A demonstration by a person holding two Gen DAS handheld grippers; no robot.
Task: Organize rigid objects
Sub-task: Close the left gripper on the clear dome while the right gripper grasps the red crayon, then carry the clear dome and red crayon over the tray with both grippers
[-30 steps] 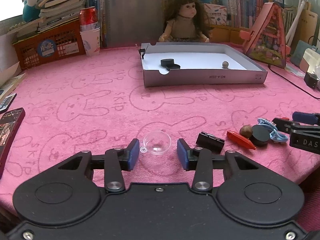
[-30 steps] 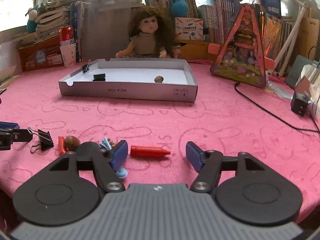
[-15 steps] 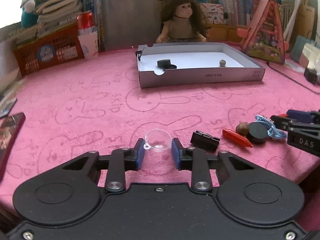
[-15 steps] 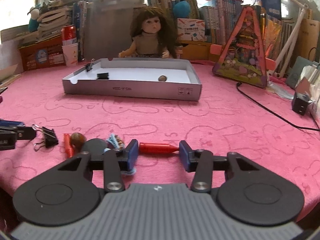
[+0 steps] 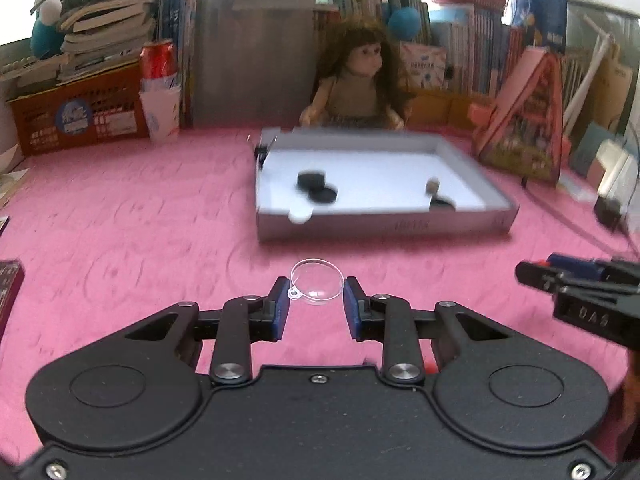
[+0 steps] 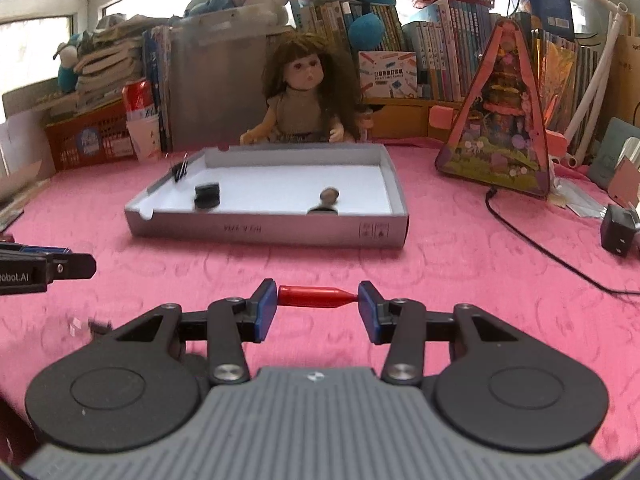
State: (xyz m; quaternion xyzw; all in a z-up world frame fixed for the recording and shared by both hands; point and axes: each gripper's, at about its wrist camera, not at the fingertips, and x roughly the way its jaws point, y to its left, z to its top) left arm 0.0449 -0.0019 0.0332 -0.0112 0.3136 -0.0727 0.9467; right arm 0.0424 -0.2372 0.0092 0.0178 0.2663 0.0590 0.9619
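Observation:
My left gripper [image 5: 315, 299] is shut on a clear plastic dome [image 5: 317, 286], held up off the pink cloth. My right gripper [image 6: 318, 300] is shut on a red crayon-like stick [image 6: 316, 297], gripped end to end and lifted clear of the cloth. Ahead stands the shallow grey box [image 5: 384, 225] [image 6: 268, 232] with a white floor. Inside it lie black round pieces [image 5: 317, 186], a black block [image 6: 207, 195] and a brown nut [image 6: 329, 196]. A binder clip [image 6: 181, 169] sits on the box's left wall. The right gripper's tips [image 5: 580, 284] show at the right edge of the left wrist view.
A doll [image 6: 306, 96] sits behind the box. A red can and paper cup [image 5: 160, 92], an orange crate [image 5: 76, 116] and books line the back. A pink triangular toy [image 6: 506, 120], a black cable [image 6: 552, 256] and a black adapter [image 6: 618, 232] lie at the right.
Both grippers closed, the left on the clear dome and the right on the red stick, then rose. The small items on the cloth have dropped out of view.

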